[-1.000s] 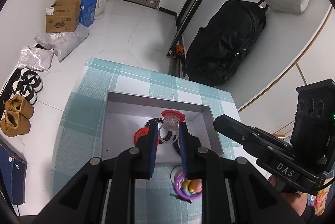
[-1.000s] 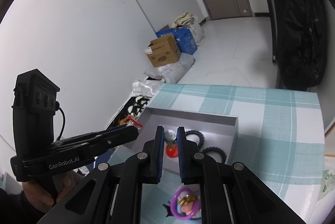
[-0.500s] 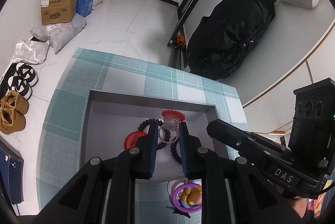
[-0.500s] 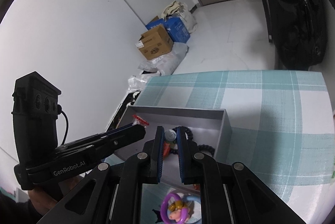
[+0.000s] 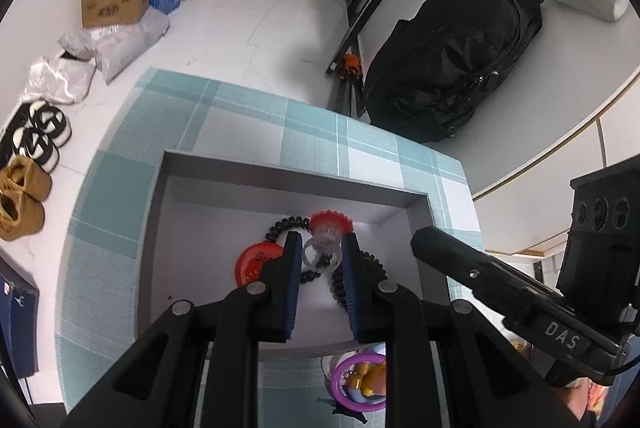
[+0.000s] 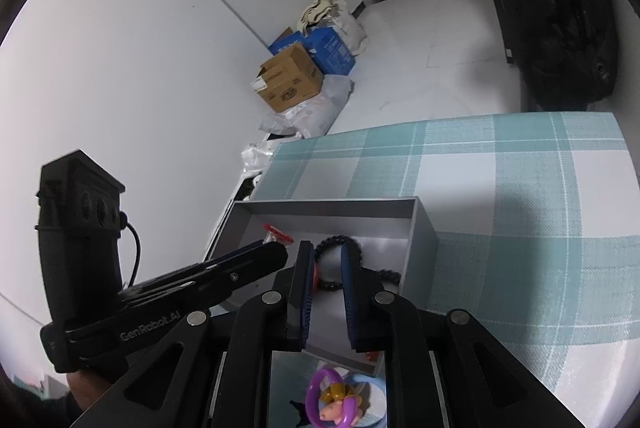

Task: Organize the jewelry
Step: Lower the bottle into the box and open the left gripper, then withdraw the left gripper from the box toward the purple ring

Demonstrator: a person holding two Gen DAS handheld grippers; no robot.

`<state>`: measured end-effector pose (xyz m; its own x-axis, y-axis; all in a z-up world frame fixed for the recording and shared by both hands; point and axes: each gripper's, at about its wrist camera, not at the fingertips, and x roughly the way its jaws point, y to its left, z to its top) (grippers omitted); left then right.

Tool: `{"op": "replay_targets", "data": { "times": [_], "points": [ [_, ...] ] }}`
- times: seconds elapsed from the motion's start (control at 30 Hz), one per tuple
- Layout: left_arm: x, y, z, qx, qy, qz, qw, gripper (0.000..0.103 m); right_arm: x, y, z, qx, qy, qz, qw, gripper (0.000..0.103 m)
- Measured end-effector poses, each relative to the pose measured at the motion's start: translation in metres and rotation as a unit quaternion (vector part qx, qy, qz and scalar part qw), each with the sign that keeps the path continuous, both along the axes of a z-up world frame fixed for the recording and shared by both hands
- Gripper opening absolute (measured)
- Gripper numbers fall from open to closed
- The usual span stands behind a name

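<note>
Grey box [image 5: 418, 203] open-topped on checked teal-and-white surface [image 5: 120, 195]; taken as landmark.

Inside box, left part: red disc [image 5: 252, 262] flat on floor. Just right of it, black beaded bracelet [image 5: 280, 226] curling across middle.

Left gripper [image 5: 320, 252] above box middle, angled down; fingers [image 5: 294, 260] clamped on clear ring with red flower top [image 5: 326, 232], ring held over bracelet, red top toward far wall of box.

Outside box, at near wall: purple ring [image 5: 360, 386] with small toy figure, on surface.

Right gripper [image 6: 324, 264] at right part of box, tips over bracelet [image 6: 340, 242]; fingers [image 6: 306, 276] nearly together, just starting to part, nothing between them. Left gripper [image 6: 276, 254] visible to its left, red flower top [image 6: 276, 231] showing past its tip.
</note>
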<state>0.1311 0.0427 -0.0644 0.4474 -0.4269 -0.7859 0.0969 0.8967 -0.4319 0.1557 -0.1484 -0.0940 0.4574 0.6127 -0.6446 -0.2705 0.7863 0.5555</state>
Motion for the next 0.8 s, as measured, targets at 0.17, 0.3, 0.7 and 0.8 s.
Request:
{"op": "replay_targets", "data": {
  "times": [0.17,0.3,0.7,0.8],
  "points": [
    [-0.001,0.000,-0.001,0.014,0.012,0.005,0.9998,0.041,-0.005,-0.003,0.011,0.006,-0.025,-0.005,1.000,0.036],
    [-0.006,0.000,0.001,0.016,0.010,-0.001,0.9998,0.044,-0.011,-0.009,0.021,0.010,-0.046,-0.018,0.999,0.057],
    [-0.023,-0.002,0.015,0.036,-0.018,-0.013,0.9991,0.048,-0.027,-0.019,0.032,-0.004,-0.061,-0.034,0.998,0.082],
    [-0.028,0.000,0.018,0.014,-0.025,-0.024,0.9993,0.055,-0.032,-0.022,0.035,-0.008,-0.067,-0.039,0.997,0.087]
  ]
}}
